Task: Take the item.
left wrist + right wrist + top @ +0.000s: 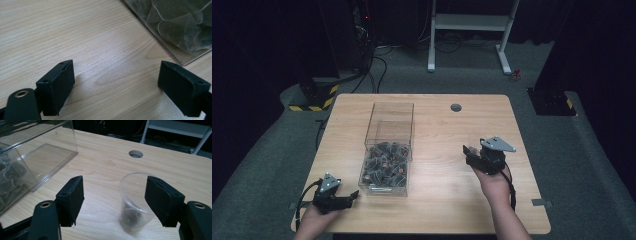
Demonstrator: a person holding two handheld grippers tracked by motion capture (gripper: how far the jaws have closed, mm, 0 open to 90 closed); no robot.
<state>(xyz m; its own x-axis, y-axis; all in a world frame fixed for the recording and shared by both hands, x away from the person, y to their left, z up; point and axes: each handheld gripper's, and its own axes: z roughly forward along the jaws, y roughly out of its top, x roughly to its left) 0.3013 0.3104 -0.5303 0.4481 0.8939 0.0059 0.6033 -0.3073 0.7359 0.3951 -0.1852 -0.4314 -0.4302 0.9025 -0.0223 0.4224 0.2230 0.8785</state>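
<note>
A clear plastic box (393, 118) stands on the wooden table (442, 190), left of centre. Its near half holds several dark items in clear wrap (384, 167). My left gripper (351, 198) rests low at the table's front left, open, with bare wood between its jaws (116, 68). The box corner (175, 48) lies just beyond its right jaw. My right gripper (468, 150) is open at the right of the table. In the right gripper view a small clear cup (133, 202) with something dark at its bottom stands between the jaws (113, 182), close to the right one.
A round cable hole (456, 107) sits near the table's far edge. The box's far half (47, 155) has nothing in it. Beyond the table are a white desk frame (469, 22), cables and dark stands on grey carpet.
</note>
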